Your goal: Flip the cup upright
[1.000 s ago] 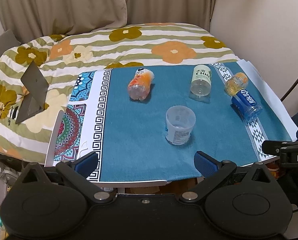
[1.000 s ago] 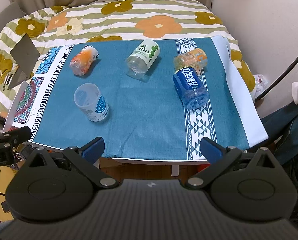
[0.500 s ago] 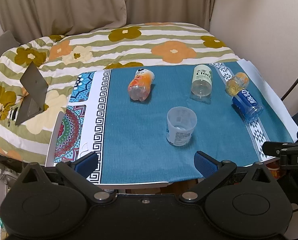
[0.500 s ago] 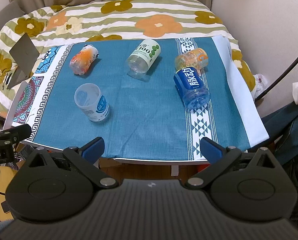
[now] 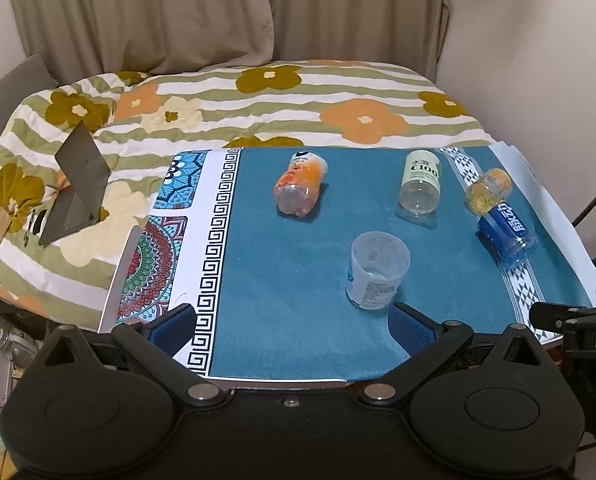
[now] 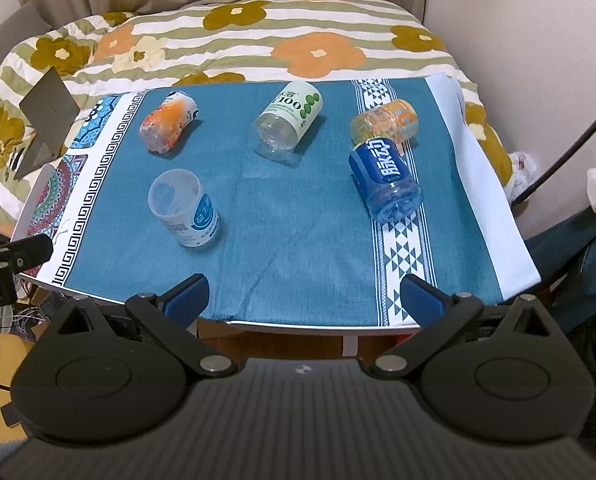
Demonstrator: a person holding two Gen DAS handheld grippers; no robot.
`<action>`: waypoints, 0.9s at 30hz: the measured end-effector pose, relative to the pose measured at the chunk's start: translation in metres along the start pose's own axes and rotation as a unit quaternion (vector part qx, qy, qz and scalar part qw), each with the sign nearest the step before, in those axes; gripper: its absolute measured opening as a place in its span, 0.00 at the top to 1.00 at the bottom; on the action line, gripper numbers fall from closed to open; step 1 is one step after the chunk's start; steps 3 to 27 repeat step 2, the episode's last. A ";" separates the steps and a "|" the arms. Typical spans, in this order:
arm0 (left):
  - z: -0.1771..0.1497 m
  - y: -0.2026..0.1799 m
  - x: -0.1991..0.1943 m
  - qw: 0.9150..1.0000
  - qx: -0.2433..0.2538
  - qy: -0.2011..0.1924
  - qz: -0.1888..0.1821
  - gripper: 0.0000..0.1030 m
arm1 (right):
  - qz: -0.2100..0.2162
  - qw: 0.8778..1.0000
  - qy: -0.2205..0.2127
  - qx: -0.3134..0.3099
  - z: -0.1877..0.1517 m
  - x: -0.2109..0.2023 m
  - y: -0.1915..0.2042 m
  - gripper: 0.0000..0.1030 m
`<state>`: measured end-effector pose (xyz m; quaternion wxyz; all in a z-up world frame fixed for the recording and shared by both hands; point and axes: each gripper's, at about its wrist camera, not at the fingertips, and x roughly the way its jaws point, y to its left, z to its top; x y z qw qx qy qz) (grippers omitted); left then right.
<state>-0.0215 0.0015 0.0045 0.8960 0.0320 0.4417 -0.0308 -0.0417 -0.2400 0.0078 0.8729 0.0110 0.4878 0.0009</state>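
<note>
Two grippers hang spread and empty at the table's near edge: the left gripper [image 5: 291, 330] has crept closer to the translucent plastic cup [image 5: 376, 270], which already stands mouth-up on the teal cloth [image 5: 281, 288], just left of centre. The right gripper [image 6: 304, 296] has barely shifted.
</note>
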 end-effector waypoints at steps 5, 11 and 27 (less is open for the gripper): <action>0.001 0.004 0.002 1.000 -0.007 0.003 0.001 0.00 | 0.010 1.000 -0.007 -0.009 0.001 0.005 0.002 0.00; 0.001 0.004 0.002 1.000 -0.007 0.003 0.001 0.00 | 0.010 1.000 -0.007 -0.009 0.001 0.005 0.002 0.00; 0.001 0.004 0.002 1.000 -0.007 0.003 0.001 0.00 | 0.010 1.000 -0.007 -0.009 0.001 0.005 0.002 0.00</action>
